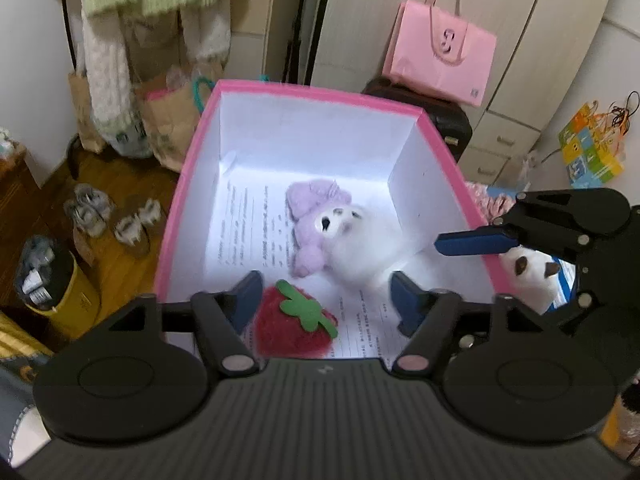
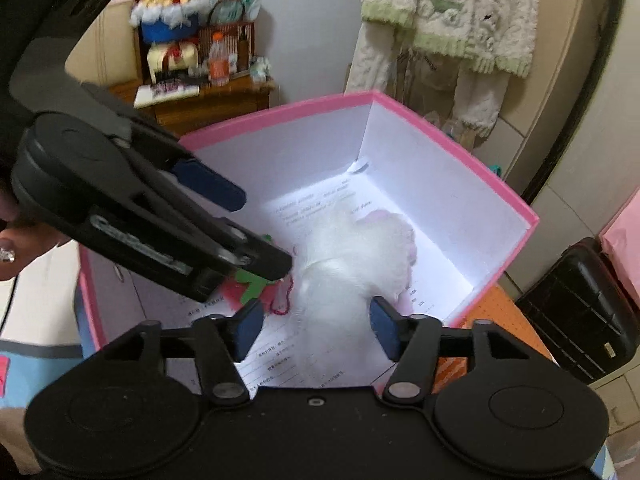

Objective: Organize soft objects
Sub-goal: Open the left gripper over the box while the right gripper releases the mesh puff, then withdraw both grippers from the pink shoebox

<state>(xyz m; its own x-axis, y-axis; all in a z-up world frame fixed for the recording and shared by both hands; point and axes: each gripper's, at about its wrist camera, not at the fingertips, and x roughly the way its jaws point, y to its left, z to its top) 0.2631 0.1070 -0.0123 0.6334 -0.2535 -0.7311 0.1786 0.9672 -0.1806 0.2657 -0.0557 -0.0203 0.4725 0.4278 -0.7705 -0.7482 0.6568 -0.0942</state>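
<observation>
A pink box (image 1: 320,94) with white inner walls and a printed sheet on its floor holds two toys. A fluffy white plush with a purple hood (image 1: 320,220) lies in the middle. A red strawberry plush (image 1: 296,324) with a green leaf lies at the near wall. My left gripper (image 1: 326,302) is open over the strawberry, which sits against its left finger and clear of the right one. My right gripper (image 2: 316,330) is open, with the white plush (image 2: 344,264) lying loose in the gap. One of its blue fingers (image 1: 472,242) reaches over the box's right wall.
A white plush with brown ears (image 1: 528,276) lies outside the box on the right. Behind stand a pink paper bag (image 1: 440,56) on a black suitcase (image 2: 580,312). Shoes (image 1: 92,210) and a yellow bin (image 1: 60,292) are on the wooden floor at left.
</observation>
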